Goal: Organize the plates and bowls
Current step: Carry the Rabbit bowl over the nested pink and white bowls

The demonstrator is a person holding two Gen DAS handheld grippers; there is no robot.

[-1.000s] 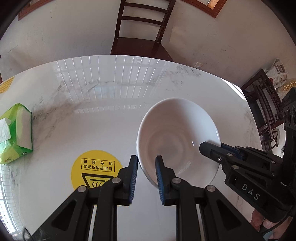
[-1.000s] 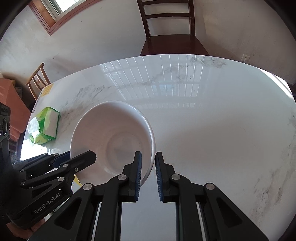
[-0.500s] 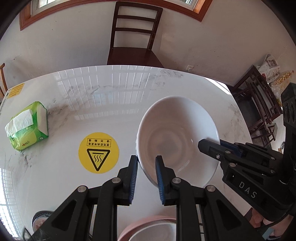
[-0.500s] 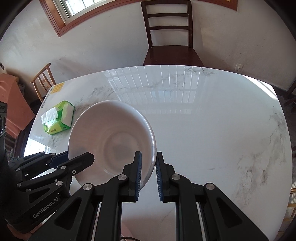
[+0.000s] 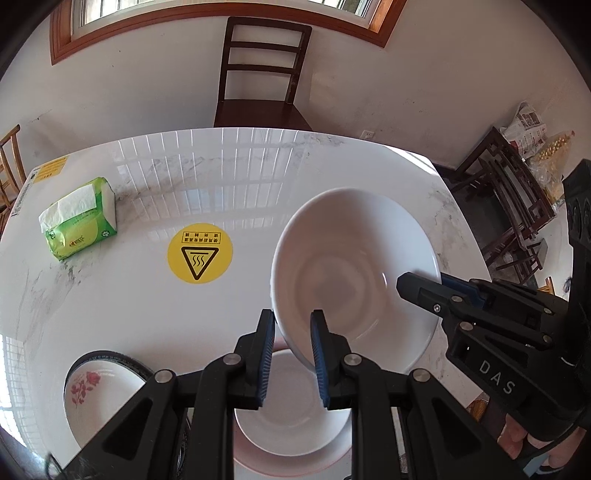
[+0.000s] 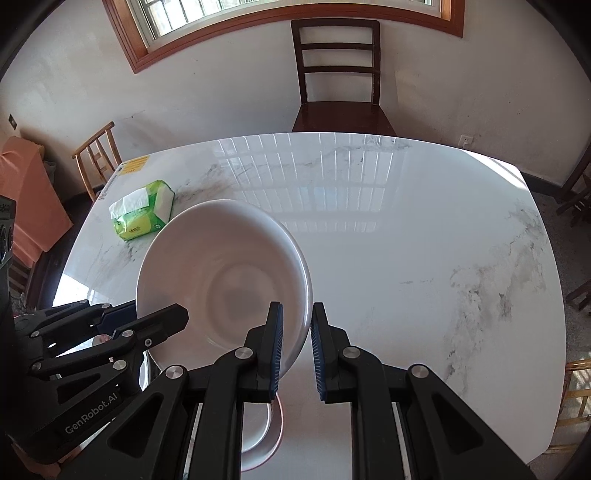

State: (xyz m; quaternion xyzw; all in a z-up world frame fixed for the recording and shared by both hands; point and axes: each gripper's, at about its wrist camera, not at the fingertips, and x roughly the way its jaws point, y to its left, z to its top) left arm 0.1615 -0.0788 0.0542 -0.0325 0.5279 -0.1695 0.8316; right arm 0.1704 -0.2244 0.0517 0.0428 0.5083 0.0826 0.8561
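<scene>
Left wrist view: glossy marble table [image 5: 155,314], chair [image 5: 260,74] behind.

White walls; wood-framed window [image 6: 295,11]; dark chair [image 5: 258,74] behind the marble table [image 6: 406,240].

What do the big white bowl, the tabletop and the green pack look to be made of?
White bowl: likely glazed ceramic or porcelain; smooth, glossy, with soft highlights and a thick rim, though melamine cannot be ruled out.
Tabletop: polished marble or marble-look stone; grey veining and a mirror-like window reflection.
Green pack: thin plastic film wrapper, shiny and creased, with white paper tissue showing at the top.
</scene>
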